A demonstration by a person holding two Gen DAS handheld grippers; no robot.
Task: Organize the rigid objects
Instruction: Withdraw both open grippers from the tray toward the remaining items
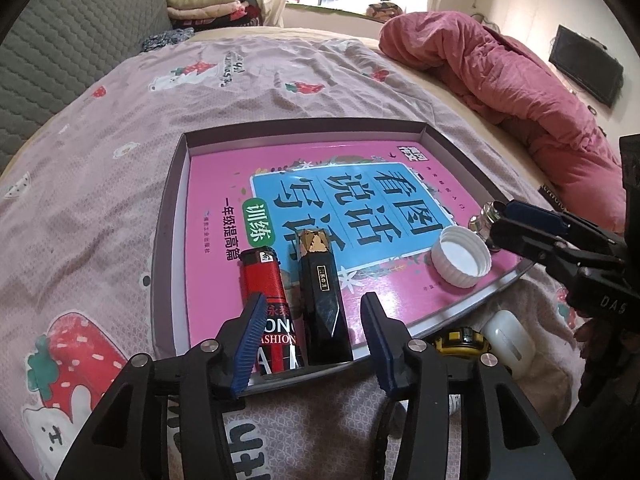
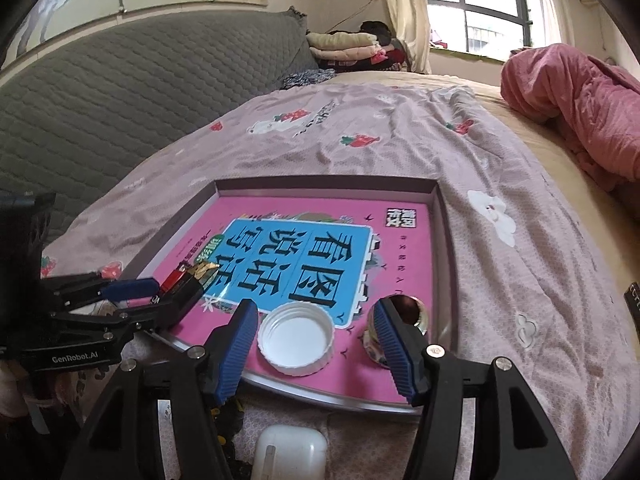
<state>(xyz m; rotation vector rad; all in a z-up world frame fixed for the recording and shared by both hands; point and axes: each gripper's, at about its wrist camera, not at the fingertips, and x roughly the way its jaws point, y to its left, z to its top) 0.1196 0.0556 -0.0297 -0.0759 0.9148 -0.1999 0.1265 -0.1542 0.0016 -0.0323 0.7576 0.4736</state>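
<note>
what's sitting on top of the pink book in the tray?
On the pink book: red lighter, black faceted case, white cap, small shiny metal piece, partly hidden by the right hand-held gripper.

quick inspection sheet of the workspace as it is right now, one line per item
surface: bed sheet with strawberry print; shallow box tray on it, lined with a pink book cover.
job's things: red lighter, black faceted case, white cap and small shiny jar, all in the tray.
clutter: white earbud case and yellow tape measure on the sheet beside the tray's near edge.
grippers: left gripper open above the lighter and black case; right gripper open around the white cap, not pressing it.
cables: nothing seen.
surroundings: pink quilt, grey headboard, folded clothes, window, wall screen.
</note>
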